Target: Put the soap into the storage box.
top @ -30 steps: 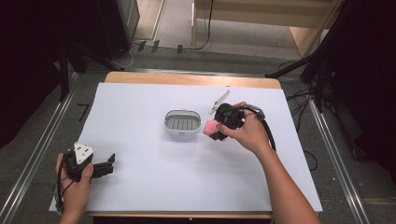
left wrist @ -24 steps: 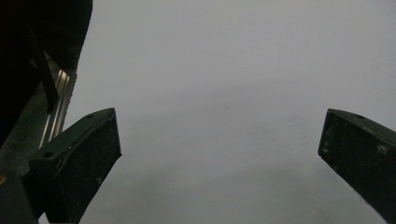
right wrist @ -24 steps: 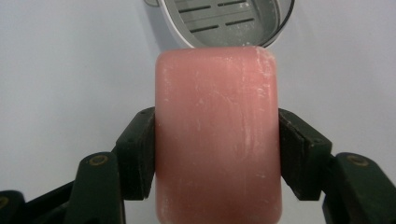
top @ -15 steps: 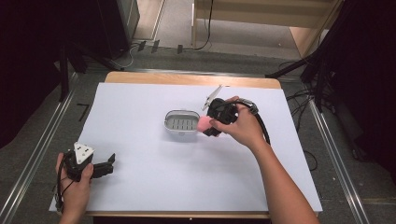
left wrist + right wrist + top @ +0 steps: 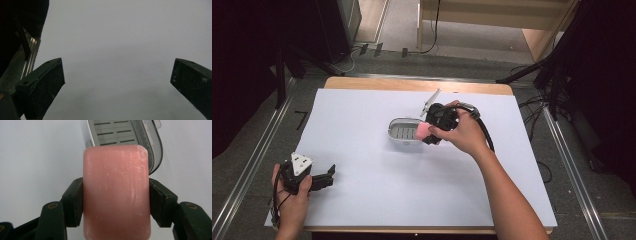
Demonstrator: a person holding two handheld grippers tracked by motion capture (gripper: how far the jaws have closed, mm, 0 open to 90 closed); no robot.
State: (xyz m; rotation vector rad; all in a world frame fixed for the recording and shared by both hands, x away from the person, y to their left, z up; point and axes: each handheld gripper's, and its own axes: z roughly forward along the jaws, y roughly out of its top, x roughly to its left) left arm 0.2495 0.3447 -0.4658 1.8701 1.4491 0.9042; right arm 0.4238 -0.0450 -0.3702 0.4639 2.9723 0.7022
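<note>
Soap (image 5: 117, 192), a pink bar, is sitting clamped between the jaws of the right gripper (image 5: 116, 202), each pad pressing flat on one of its long sides. In the right gripper view the bar is running off the bottom edge, so its lower end is cut off, and it is covering the near end of the dish (image 5: 150, 150) behind it. In the high view the soap (image 5: 422, 131) is hanging at the right end of the dish (image 5: 398, 123), over its rim; whether it is touching the rim cannot be told. The right gripper (image 5: 430, 134) is being held by the right hand (image 5: 464, 134), which is hiding much of its body, and a cable is looping round the back of that hand.

The dish is a grey oval tray with a slotted insert, and the visible part of the insert is holding nothing. It is sitting on the white sheet (image 5: 362, 190), right of centre and toward the far side. A small pale thing is sticking up just beyond the right gripper; what it is cannot be made out.

At the near left corner, the left gripper (image 5: 330, 176) is lying low in the left hand (image 5: 292, 197), well apart from the dish. In the left gripper view its jaws are standing wide open over the blurred sheet (image 5: 112, 50), with nothing between them.
</note>
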